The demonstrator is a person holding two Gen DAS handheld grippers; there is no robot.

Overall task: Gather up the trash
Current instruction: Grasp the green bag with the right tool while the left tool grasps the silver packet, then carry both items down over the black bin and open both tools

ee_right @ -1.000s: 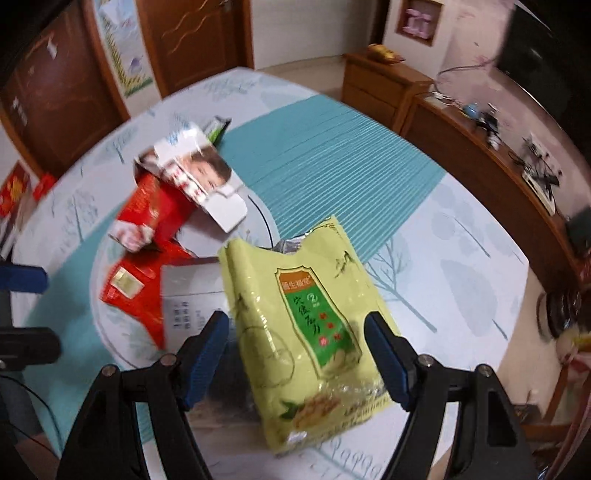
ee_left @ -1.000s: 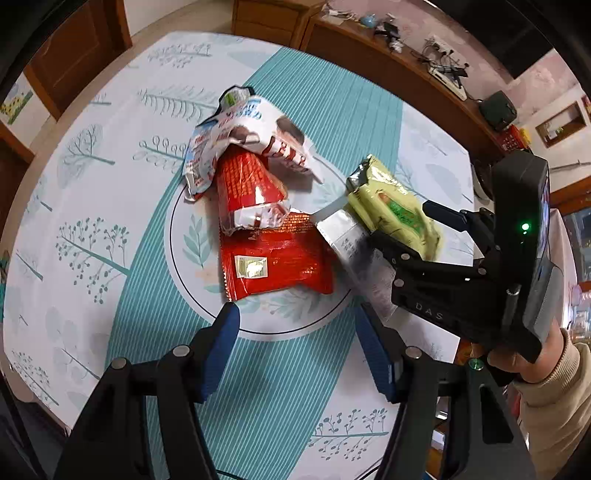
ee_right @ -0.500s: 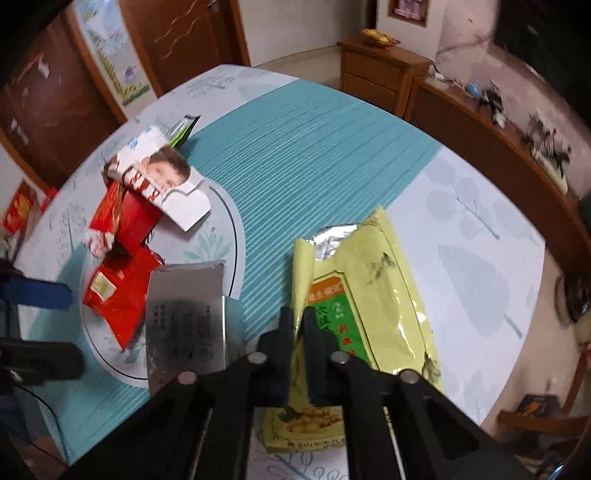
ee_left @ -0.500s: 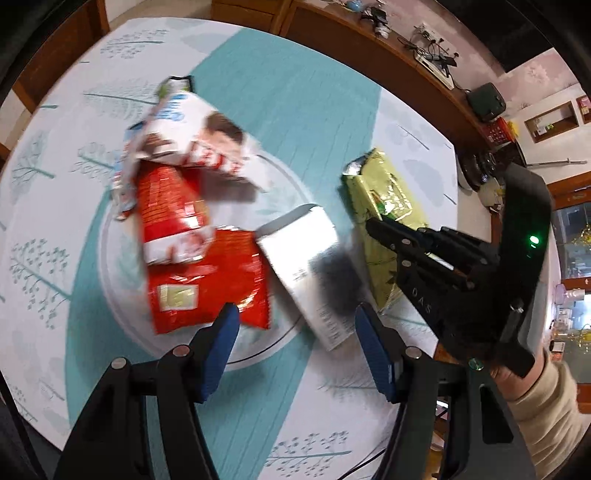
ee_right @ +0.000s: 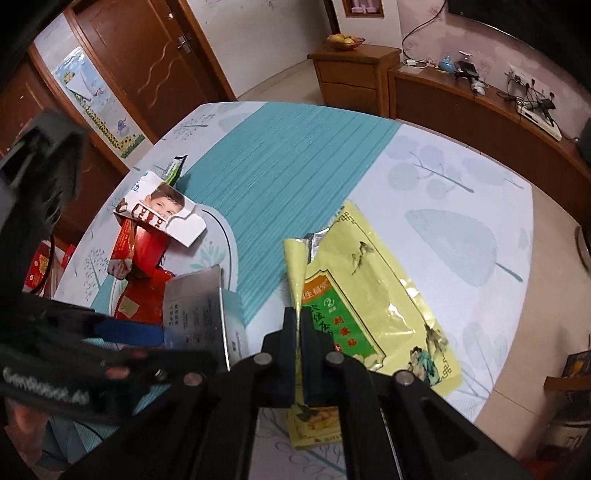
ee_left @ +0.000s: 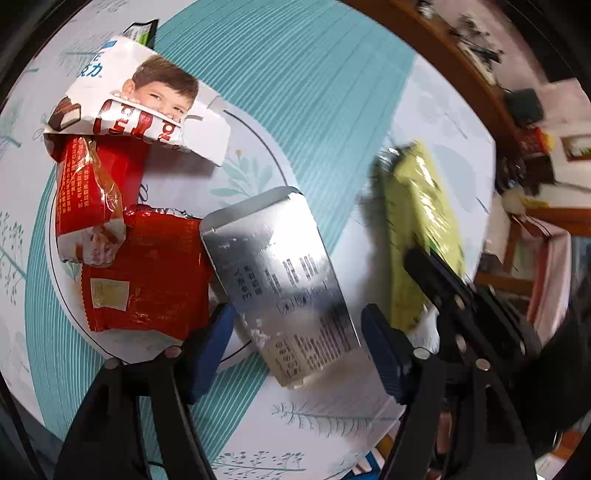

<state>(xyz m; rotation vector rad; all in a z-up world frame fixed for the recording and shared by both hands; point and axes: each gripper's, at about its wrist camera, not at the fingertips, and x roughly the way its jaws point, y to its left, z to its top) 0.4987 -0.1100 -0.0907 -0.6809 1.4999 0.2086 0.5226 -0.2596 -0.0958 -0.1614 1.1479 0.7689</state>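
My right gripper [ee_right: 297, 325] is shut on the folded edge of the yellow-green packet [ee_right: 373, 306], which hangs lifted above the table; the packet also shows, blurred, in the left wrist view [ee_left: 424, 221]. My left gripper [ee_left: 295, 332] is open, its blue fingers either side of the near end of the silver foil pouch [ee_left: 280, 284], which lies flat on the table. Beside the pouch lie a red wrapper [ee_left: 147, 273], a red-and-white wrapper [ee_left: 88, 192] and a white chocolate wrapper with a boy's face [ee_left: 147, 107].
The round table [ee_right: 461, 206] has a teal-and-white leaf-print cloth. A small green wrapper [ee_left: 140, 31] lies at its far edge. Wooden cabinets [ee_right: 480, 107] with cables and a fruit bowl stand behind, and doors are at the left.
My left gripper moved down and forward around the silver pouch. My right gripper closed on the yellow-green packet's edge and raised it.
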